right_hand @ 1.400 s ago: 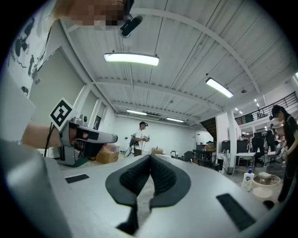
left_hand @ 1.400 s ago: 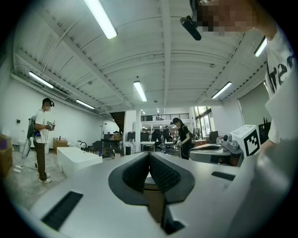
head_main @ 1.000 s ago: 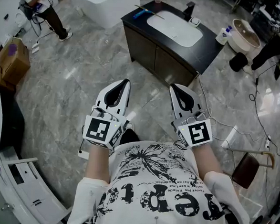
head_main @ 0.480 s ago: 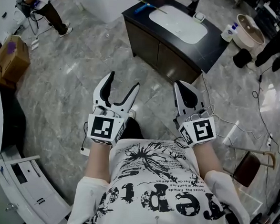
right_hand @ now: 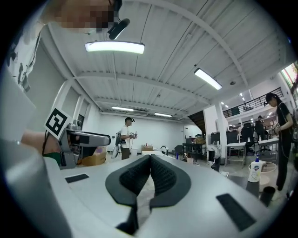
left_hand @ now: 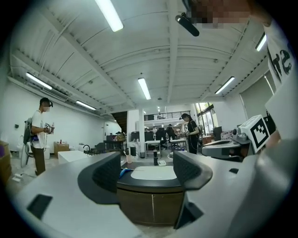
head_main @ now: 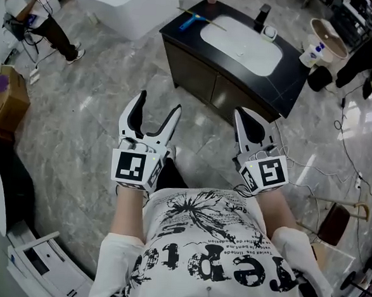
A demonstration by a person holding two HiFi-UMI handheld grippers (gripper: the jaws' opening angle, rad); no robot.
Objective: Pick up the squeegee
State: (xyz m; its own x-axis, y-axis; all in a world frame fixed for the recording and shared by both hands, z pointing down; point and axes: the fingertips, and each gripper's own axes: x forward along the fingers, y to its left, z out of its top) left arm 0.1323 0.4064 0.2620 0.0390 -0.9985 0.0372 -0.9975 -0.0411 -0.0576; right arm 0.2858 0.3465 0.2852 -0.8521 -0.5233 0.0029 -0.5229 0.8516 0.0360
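The squeegee (head_main: 190, 19), with a blue handle, lies on the far left corner of the black vanity counter (head_main: 286, 79), left of the white basin (head_main: 241, 39). In the left gripper view the squeegee (left_hand: 123, 172) shows as a blue bit just past the left jaw. My left gripper (head_main: 158, 105) is held level over the floor, short of the cabinet; its jaws are opening and nothing is between them (left_hand: 146, 174). My right gripper (head_main: 247, 114) is beside it, level, its pads pressed together and empty (right_hand: 150, 162).
A black faucet (head_main: 263, 14) stands behind the basin. A white bathtub (head_main: 129, 4) is at the back left, with a person (head_main: 31, 14) and a cardboard box (head_main: 5, 94) further left. A bucket (head_main: 326, 37), a bottle (head_main: 312, 53) and floor cables (head_main: 347, 156) are at the right.
The left jaws have gone from shut to wide apart. Both grippers have moved forward, and the vanity now lies closer to them.
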